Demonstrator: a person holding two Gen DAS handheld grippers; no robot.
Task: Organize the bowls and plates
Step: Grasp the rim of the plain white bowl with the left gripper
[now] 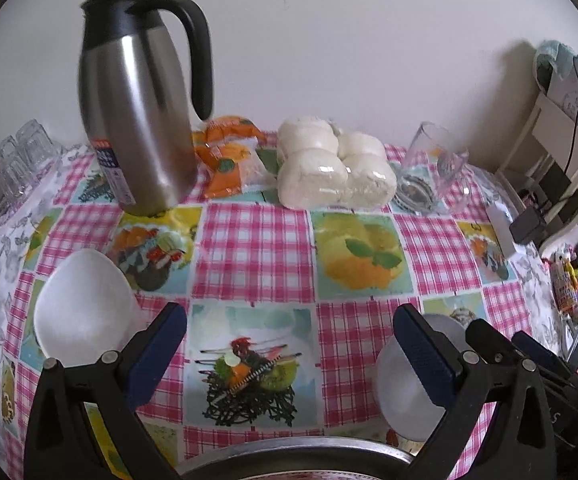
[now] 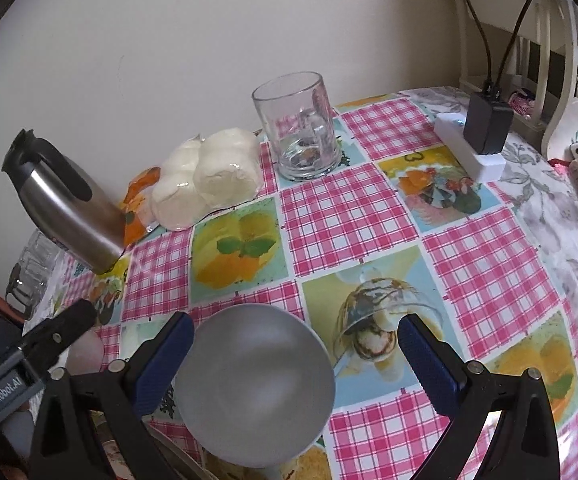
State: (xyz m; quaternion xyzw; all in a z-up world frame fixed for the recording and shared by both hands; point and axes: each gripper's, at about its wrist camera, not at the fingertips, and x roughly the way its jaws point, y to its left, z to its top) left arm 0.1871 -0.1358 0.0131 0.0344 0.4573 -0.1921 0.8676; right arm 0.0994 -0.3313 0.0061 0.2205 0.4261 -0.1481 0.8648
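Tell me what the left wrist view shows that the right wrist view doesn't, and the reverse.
Only the left wrist view shows the bright white bowl at the table's left, beside the open left gripper. Only the right wrist view clearly shows the black charger plugged into the white power strip. Both show the steel jug, the bagged white buns, the empty glass and the grey bowl between the right gripper's open fingers.

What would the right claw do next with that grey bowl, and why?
Probably ease forward and close on the bowl's rim. The right gripper is open and empty, and the bowl lies on the table between its fingers, nearer the left one, seemingly not gripped yet.
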